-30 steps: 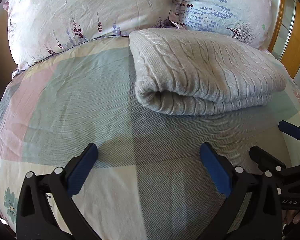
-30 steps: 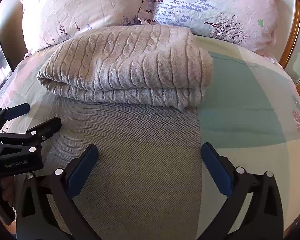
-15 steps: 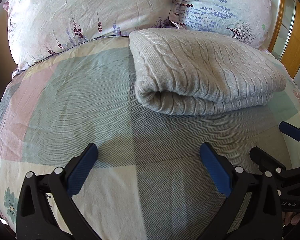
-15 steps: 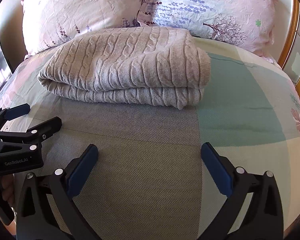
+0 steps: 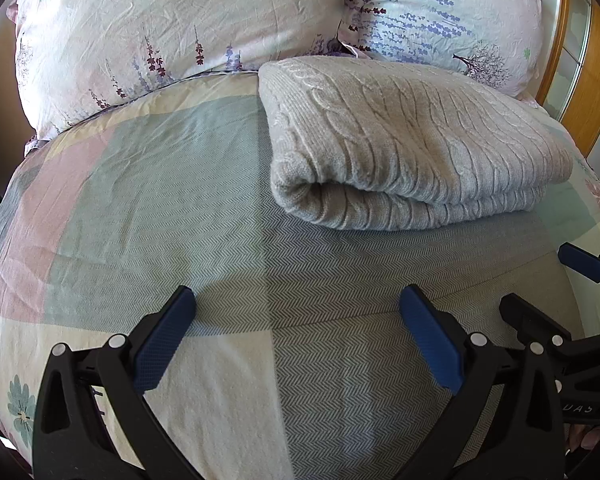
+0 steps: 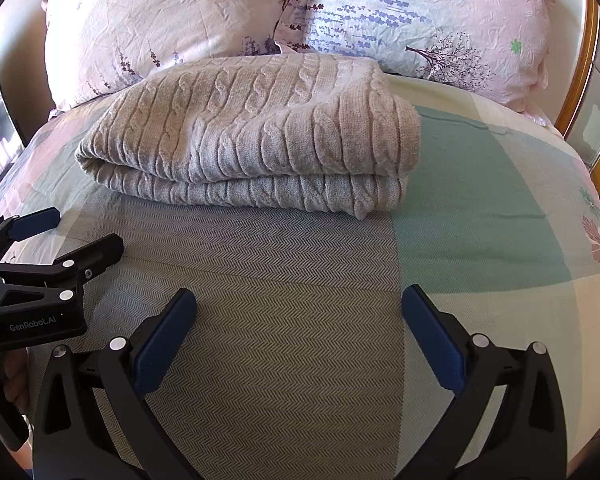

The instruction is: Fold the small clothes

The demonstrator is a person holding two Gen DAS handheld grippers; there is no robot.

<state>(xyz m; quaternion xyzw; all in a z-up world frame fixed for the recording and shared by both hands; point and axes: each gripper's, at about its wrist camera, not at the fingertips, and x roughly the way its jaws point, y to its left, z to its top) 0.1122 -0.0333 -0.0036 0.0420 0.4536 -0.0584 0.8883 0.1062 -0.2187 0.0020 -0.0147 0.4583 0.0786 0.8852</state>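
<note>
**Sweater looks folded – risk is undoing it**

Cable-knit sweater (image 6: pixel 252 136) sits on the bed (image 6: pixel 300 320) as a flat bundle, at 12 o'clock from both cameras, its far edge just beside the two floral pillows (image 6: pixel 420 20). Fold looks done or nearly so, my read only.

Left gripper (image 5: pixel 296 336): jaws spread wide, nothing between them, hanging over bare bedspread near the sweater's front edge. Right gripper (image 6: pixel 300 336): same, jaws released and empty. Neither touches the knit.

What could bite from here:
- Rolled end at 11 o'clock in the left view (image 5: pixel 300 192) gapes open. A pinch on the top layer alone would likely peel it back and the fold unrolls
- Lower-layer corner at 1 o'clock in the right view (image 6: pixel 364 208) pokes out from under the top layer. A passing pad could drag it and skew the stack
- Bulky soft knit: a shallow grab probably catches one ply, not the bundle
- Soft mattress: pressing down would sink the stack and may pinch bedspread too
- Grippers are near each other; the left shows at 9 o'clock in the right view, so they could clash if both go in
</note>
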